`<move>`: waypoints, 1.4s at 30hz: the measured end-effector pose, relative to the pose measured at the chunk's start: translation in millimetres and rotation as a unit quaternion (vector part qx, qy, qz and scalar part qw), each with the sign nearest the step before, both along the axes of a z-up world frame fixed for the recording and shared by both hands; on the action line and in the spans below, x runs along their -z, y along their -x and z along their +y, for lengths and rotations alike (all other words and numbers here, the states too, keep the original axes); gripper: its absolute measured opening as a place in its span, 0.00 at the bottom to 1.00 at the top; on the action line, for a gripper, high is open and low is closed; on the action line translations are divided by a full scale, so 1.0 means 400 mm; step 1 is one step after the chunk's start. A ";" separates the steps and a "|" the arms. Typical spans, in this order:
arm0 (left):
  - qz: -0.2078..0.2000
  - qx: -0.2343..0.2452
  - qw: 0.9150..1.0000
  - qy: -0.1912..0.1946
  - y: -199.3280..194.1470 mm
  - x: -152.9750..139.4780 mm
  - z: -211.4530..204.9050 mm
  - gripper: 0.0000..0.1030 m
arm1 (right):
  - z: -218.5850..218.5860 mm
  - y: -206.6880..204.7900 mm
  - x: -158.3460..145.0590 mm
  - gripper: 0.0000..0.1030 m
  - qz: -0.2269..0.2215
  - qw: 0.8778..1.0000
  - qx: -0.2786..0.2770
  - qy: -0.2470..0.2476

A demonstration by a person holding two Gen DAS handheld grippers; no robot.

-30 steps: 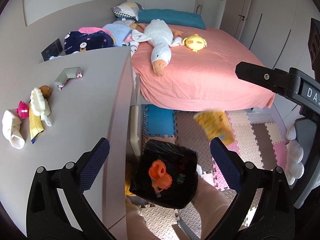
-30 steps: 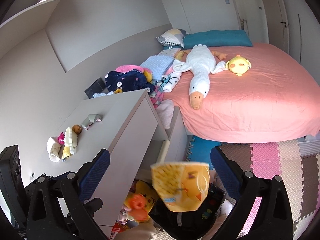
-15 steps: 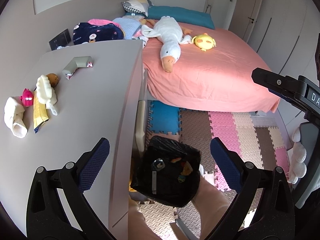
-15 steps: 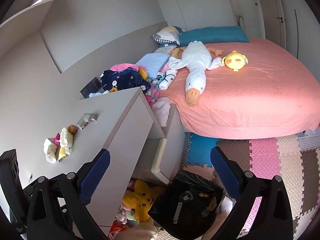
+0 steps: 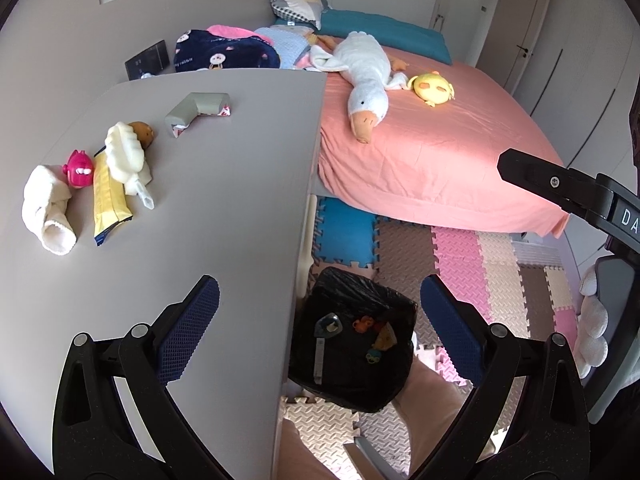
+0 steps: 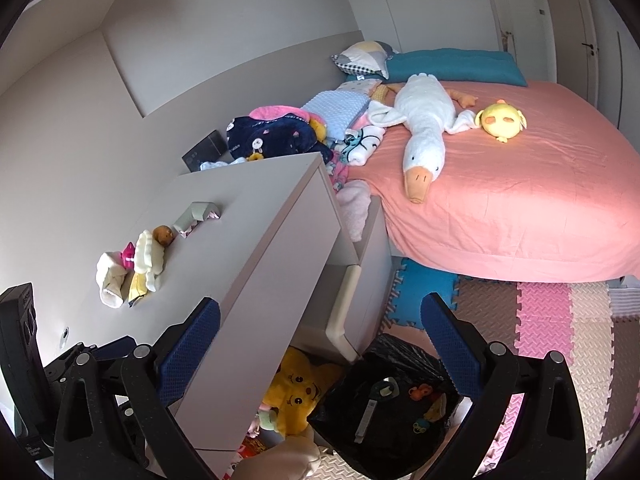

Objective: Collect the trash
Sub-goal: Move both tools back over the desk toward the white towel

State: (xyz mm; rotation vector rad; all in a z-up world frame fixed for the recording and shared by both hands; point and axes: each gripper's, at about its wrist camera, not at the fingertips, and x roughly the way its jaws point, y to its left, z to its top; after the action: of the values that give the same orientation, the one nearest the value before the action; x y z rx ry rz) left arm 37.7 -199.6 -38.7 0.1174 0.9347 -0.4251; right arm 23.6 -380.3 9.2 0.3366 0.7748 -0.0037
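Note:
A bin with a black liner [image 5: 320,364] stands on the floor beside the dresser; several bits of trash lie in it, among them a yellow packet [image 5: 386,336]. The bin [image 6: 348,412] also shows low in the right wrist view. On the dresser top [image 5: 224,208] lie a yellow wrapper [image 5: 106,196], a white sock [image 5: 46,208], a pink toy [image 5: 80,168], a cream plush [image 5: 124,152] and a grey corner guard [image 5: 196,108]. My left gripper [image 5: 318,292] is open and empty over the dresser's edge and the bin. My right gripper [image 6: 319,312] is open and empty above the bin.
A bed with a pink sheet [image 5: 440,160] carries a white goose plush [image 5: 364,76] and a yellow plush [image 5: 432,88]. Foam puzzle mats [image 5: 460,264] cover the floor. A yellow plush toy [image 6: 296,392] sits under the dresser. A person's leg [image 5: 424,408] is beside the bin.
The yellow packet that was falling a second ago now lies in the bin. Both grippers have risen and swung left, bringing more of the dresser top into view.

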 end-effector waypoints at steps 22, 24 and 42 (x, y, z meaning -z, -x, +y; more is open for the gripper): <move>-0.006 -0.066 0.998 -0.002 -0.058 -0.009 0.200 0.94 | 0.182 -0.118 0.038 0.97 0.021 0.998 -0.057 0.009; -0.005 -0.073 0.997 0.001 -0.067 -0.009 0.220 0.94 | 0.194 -0.130 0.040 0.97 0.023 0.998 -0.062 0.010; -0.003 -0.137 0.990 0.008 -0.151 -0.004 0.392 0.94 | 0.325 -0.281 0.050 0.97 0.032 0.993 -0.102 0.042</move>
State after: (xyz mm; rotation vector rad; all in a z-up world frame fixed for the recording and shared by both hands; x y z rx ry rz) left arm 97.9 -42.9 -37.0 -0.0258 0.9250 -0.1775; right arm 136.1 -250.5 -10.9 0.1777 0.8667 0.1453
